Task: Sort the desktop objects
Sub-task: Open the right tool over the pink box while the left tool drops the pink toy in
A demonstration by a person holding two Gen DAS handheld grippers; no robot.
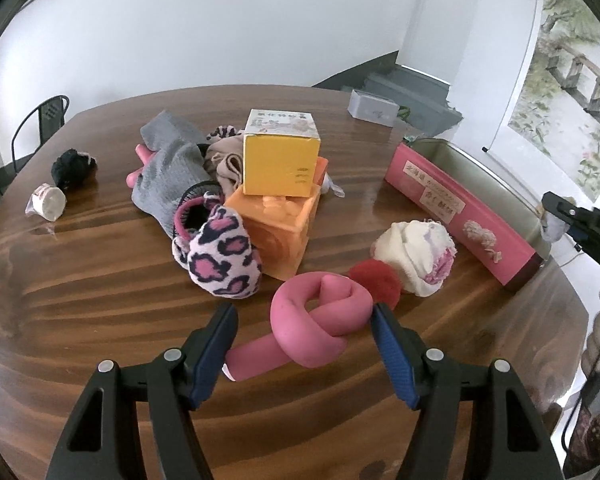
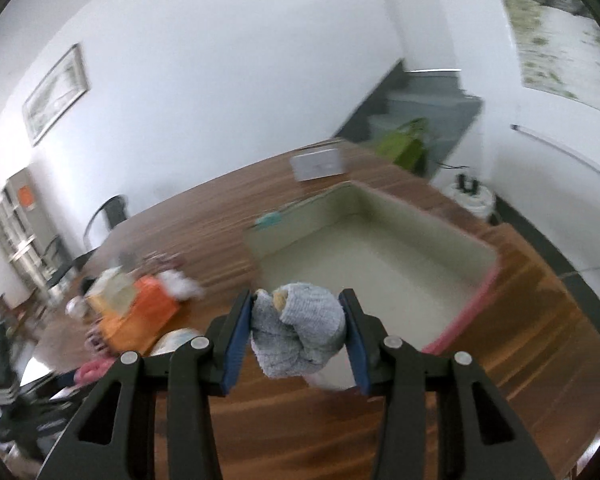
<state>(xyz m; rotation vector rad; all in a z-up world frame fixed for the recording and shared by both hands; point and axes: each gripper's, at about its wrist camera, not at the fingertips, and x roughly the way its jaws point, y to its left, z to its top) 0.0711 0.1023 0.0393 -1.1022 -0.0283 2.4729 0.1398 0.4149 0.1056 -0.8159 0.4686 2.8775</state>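
While clamped by right tool (image 2: 296,322), grey sock bundle (image 2: 300,328) above box (image 2: 380,216).

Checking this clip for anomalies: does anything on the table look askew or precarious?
Yes. The yellow box sits crooked on the orange box, overhanging its corner amid loose socks. The right tongs grip a balled grey sock near the pink-sided bin; that view is motion-blurred.
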